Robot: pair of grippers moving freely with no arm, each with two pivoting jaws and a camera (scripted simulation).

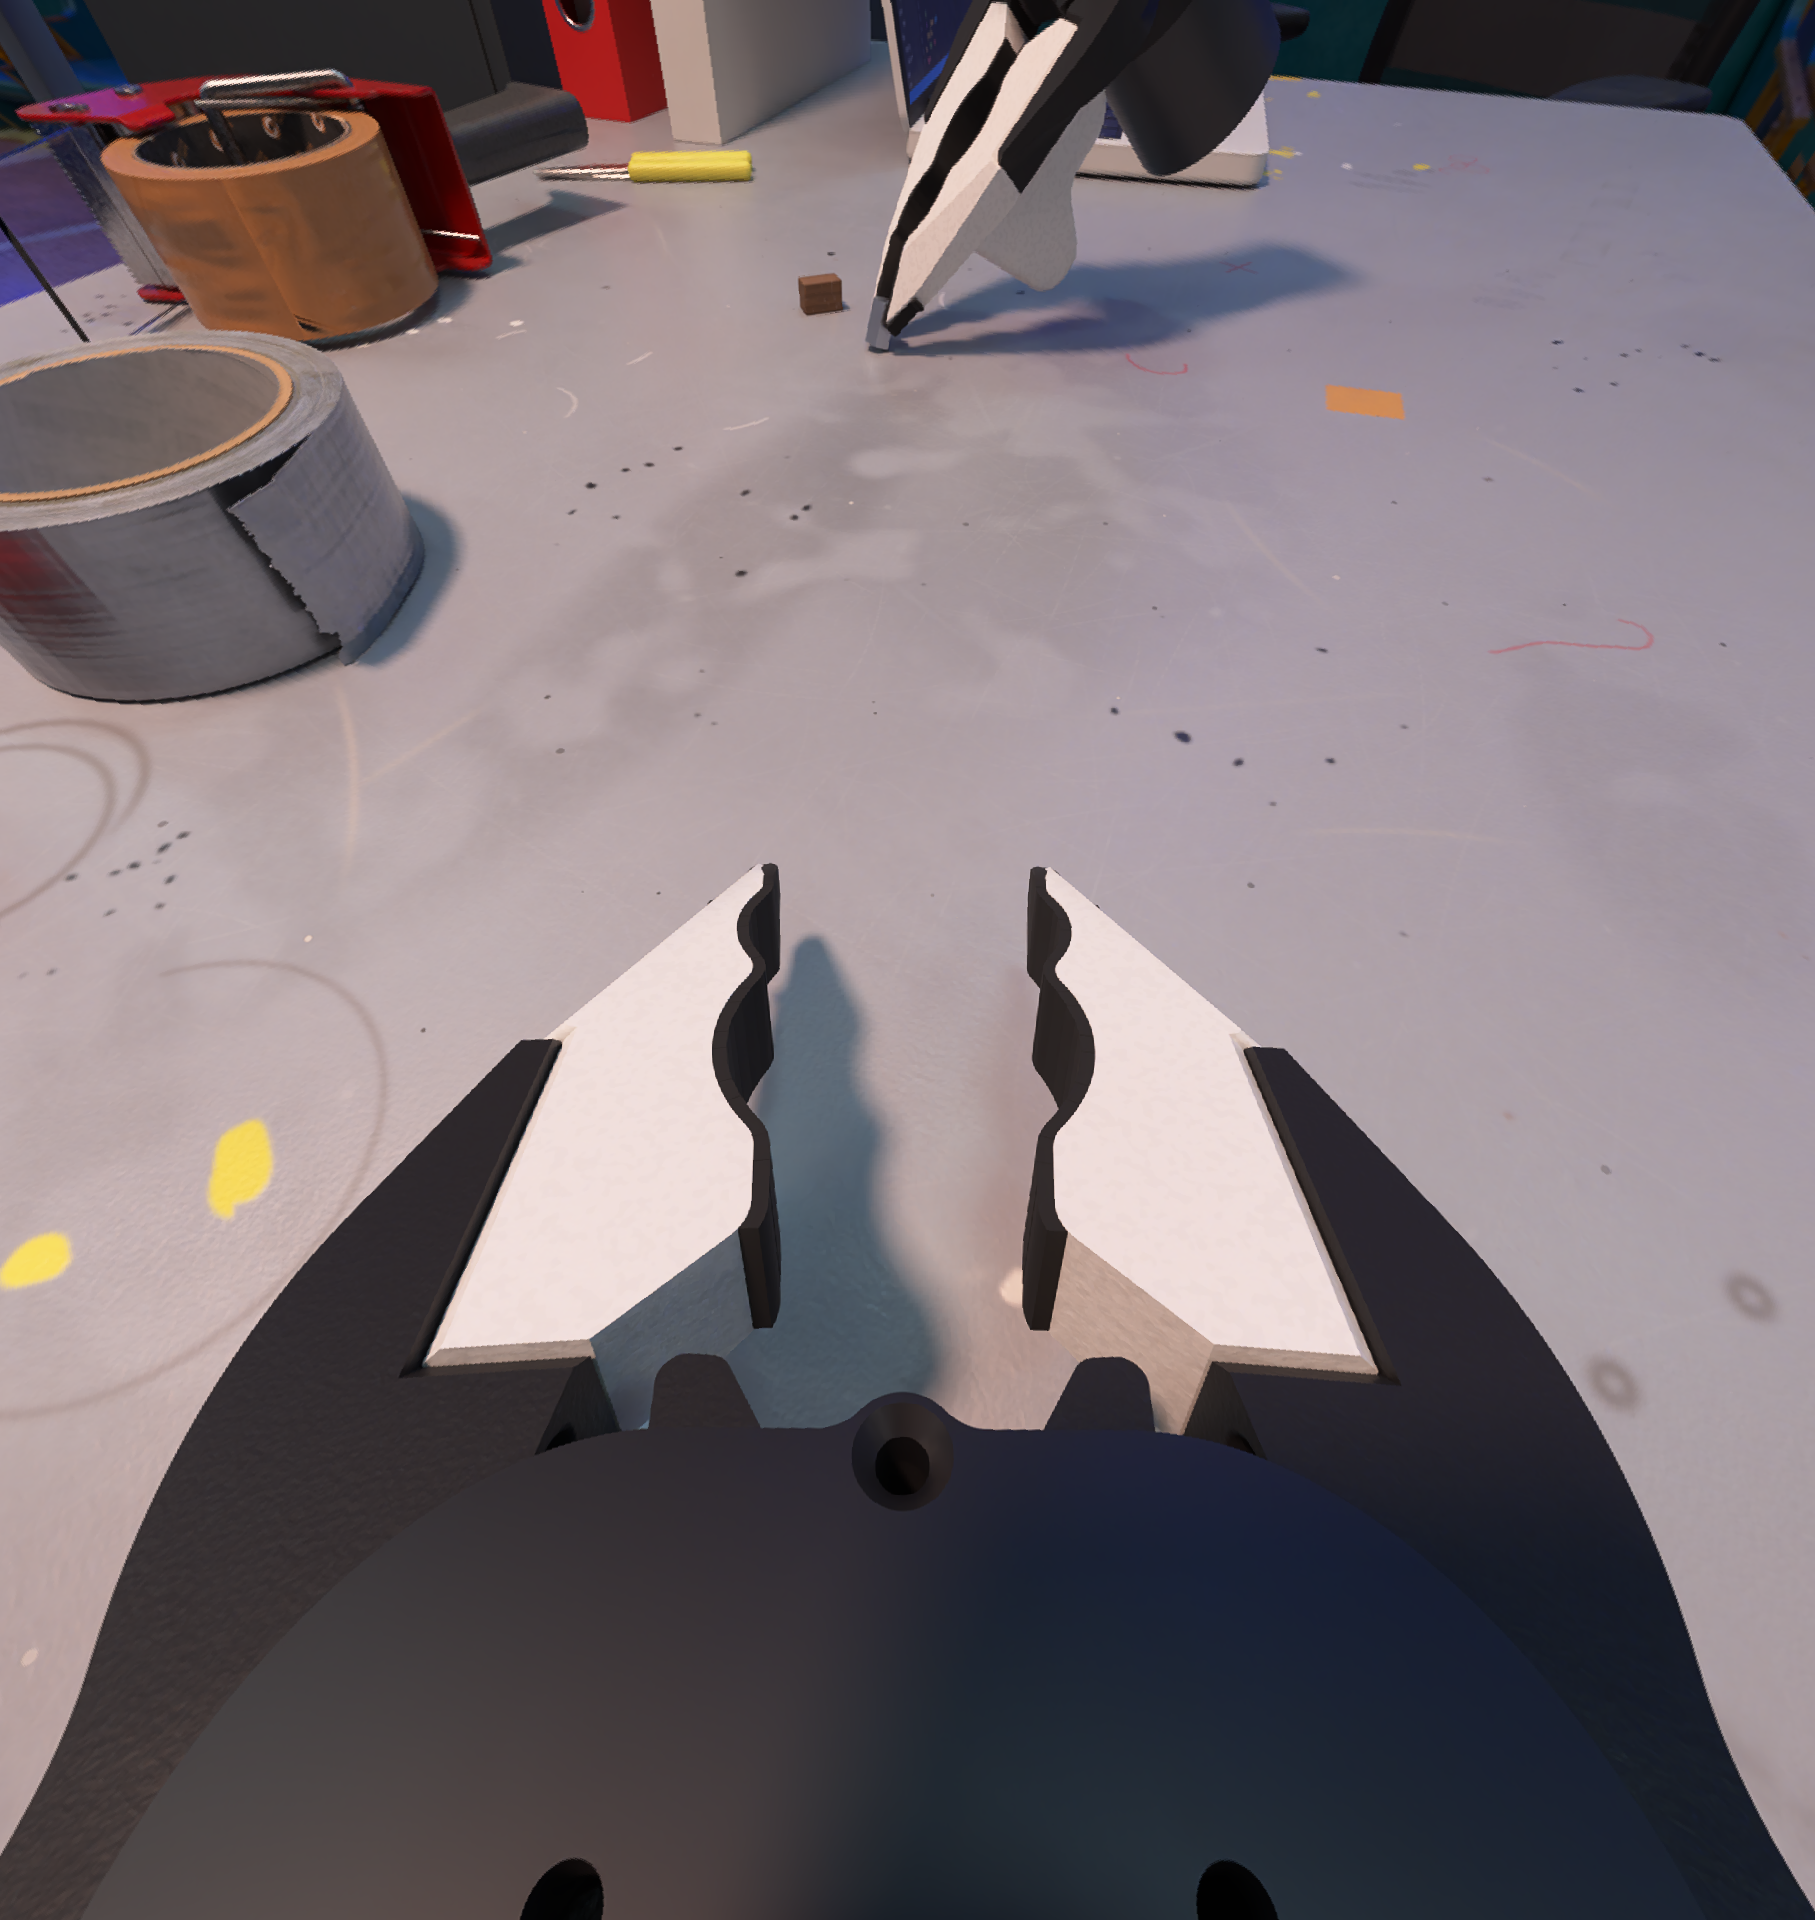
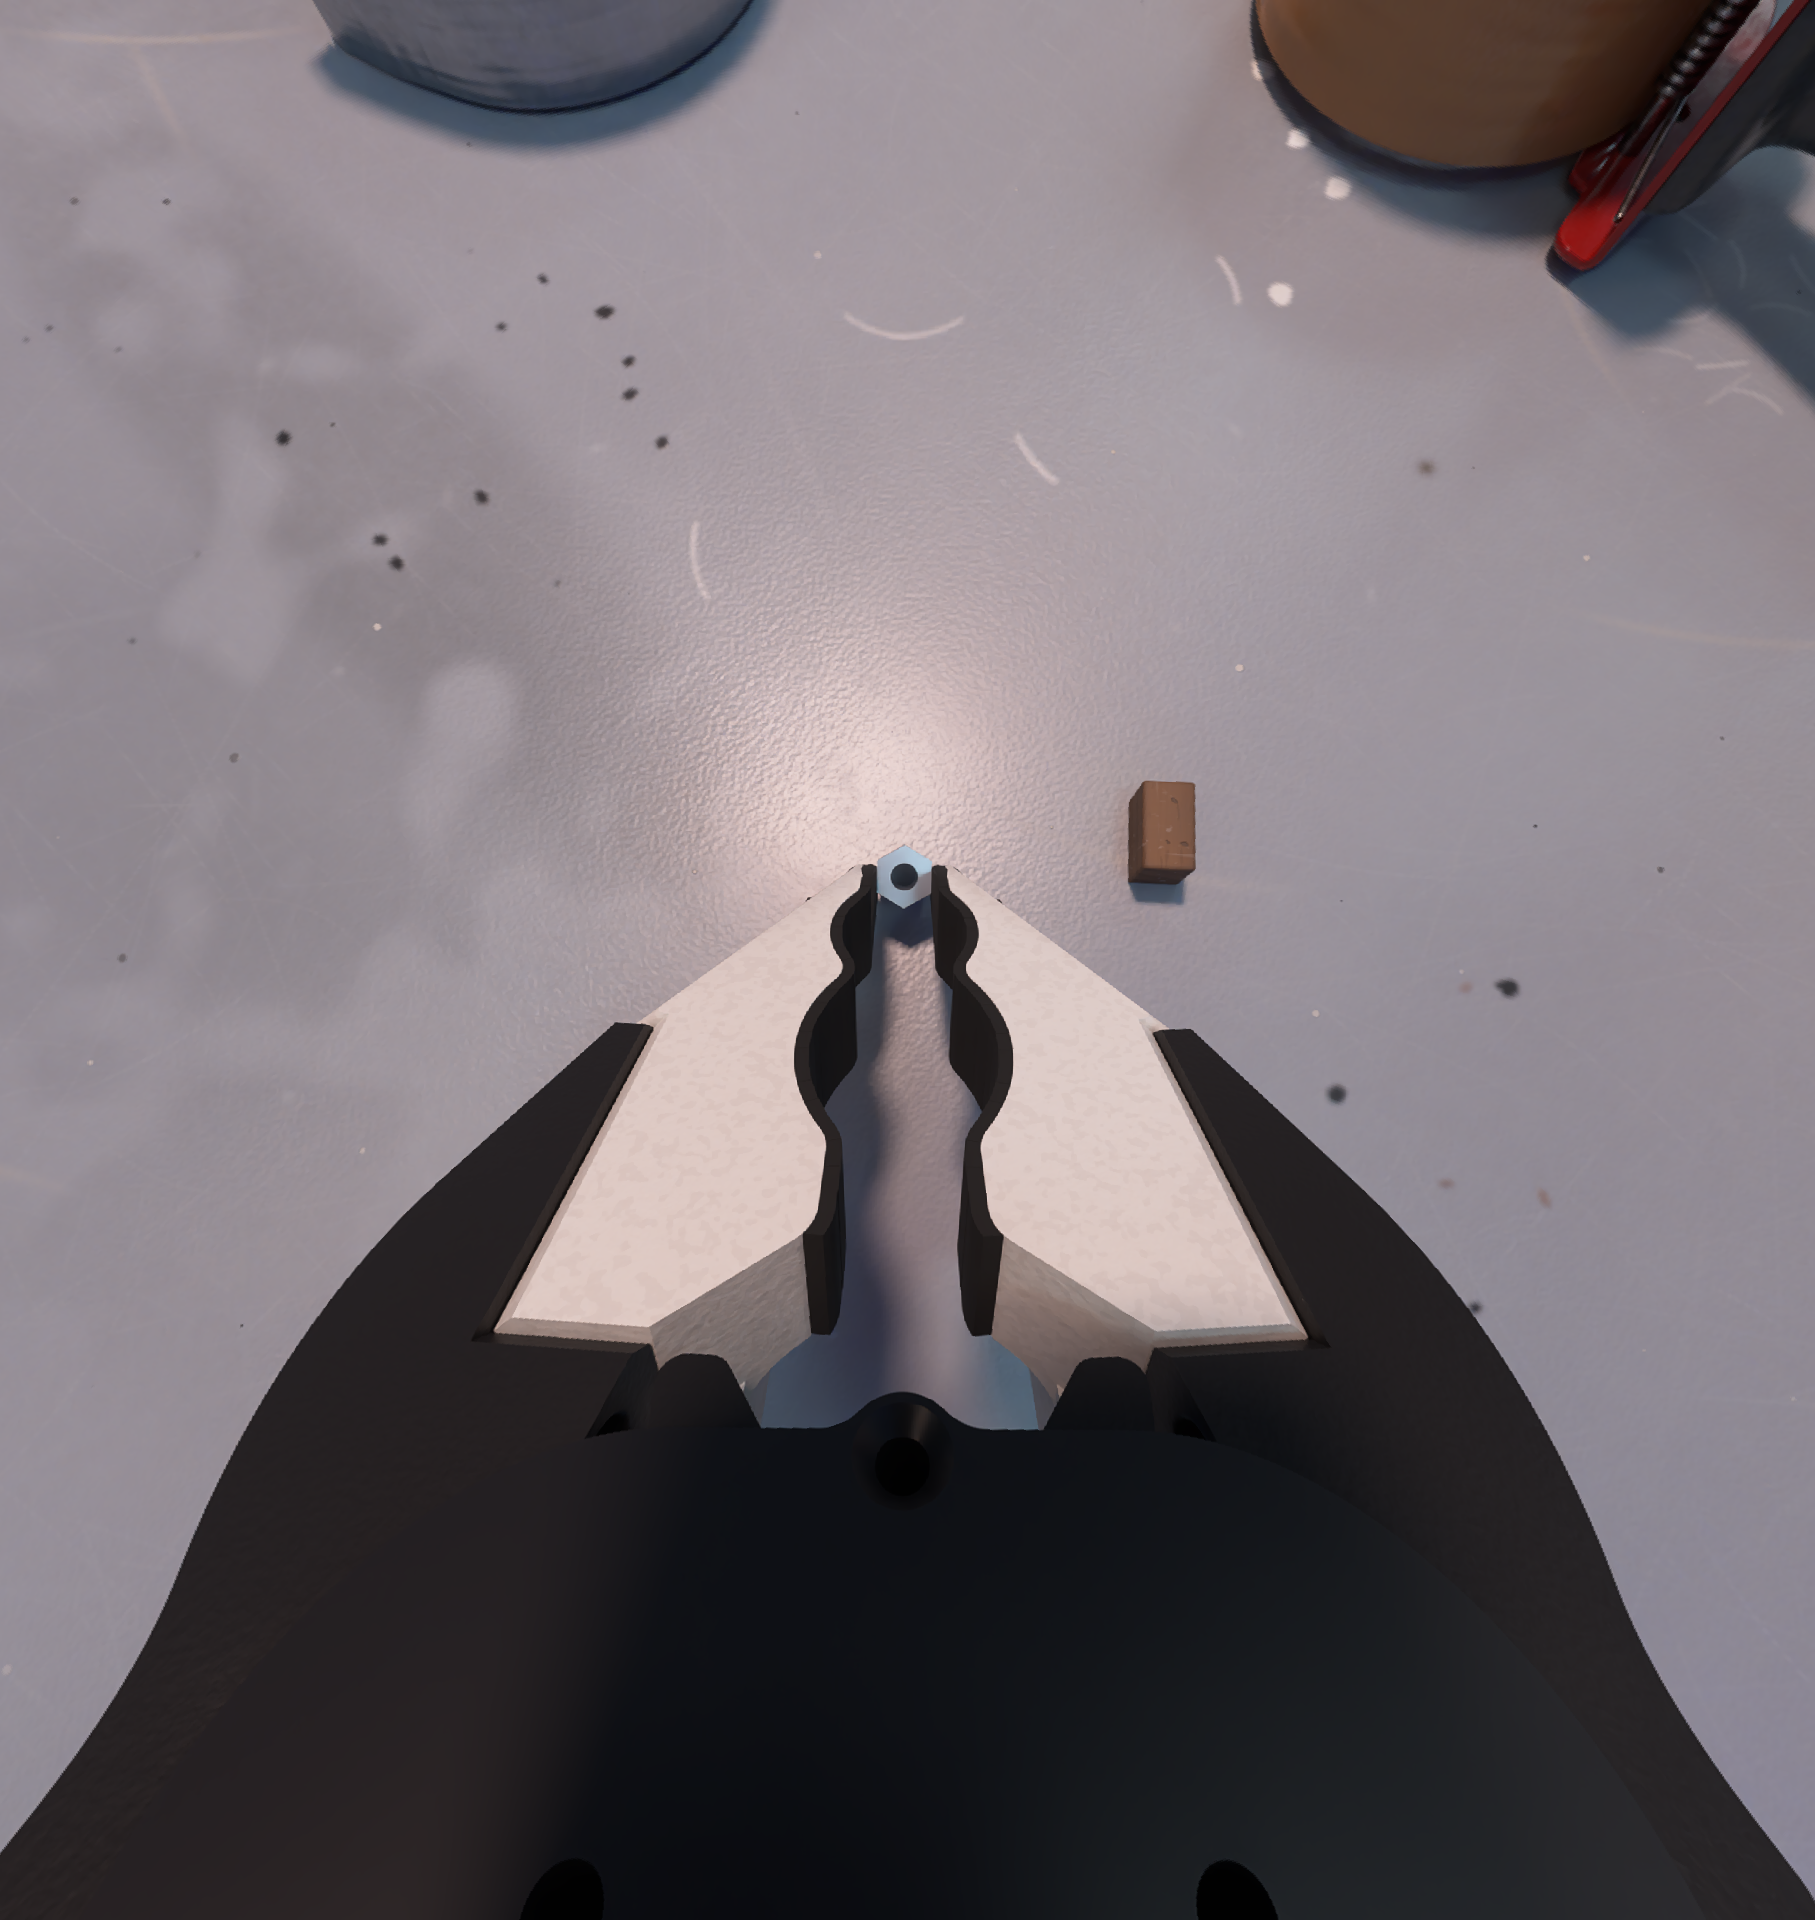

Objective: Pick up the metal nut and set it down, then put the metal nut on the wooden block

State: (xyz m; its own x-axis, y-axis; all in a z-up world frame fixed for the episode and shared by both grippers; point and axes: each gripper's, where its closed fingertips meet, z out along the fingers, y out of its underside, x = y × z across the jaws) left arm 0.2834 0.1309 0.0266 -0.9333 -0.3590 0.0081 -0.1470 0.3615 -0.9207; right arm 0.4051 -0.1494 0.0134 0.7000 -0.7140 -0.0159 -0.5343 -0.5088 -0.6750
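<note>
The small silver metal nut point(image 2: 901, 879) sits between the fingertips of my right gripper point(image 2: 901, 885), which is shut on it. In the left wrist view the right gripper point(image 1: 890, 324) points steeply down and the nut point(image 1: 878, 332) is at table level. The small brown wooden block point(image 2: 1161, 831) stands on the grey table just right of the nut; it also shows in the left wrist view point(image 1: 820, 293), left of the fingertips and apart from them. My left gripper point(image 1: 903, 883) is open and empty, low over the table's near part.
A grey duct tape roll point(image 1: 144, 520) lies at the left. Behind it is a brown tape roll in a red dispenser point(image 1: 269, 218). A yellow-handled tool point(image 1: 690, 166), a red box point(image 1: 602, 52) and a white box point(image 1: 747, 62) are at the back.
</note>
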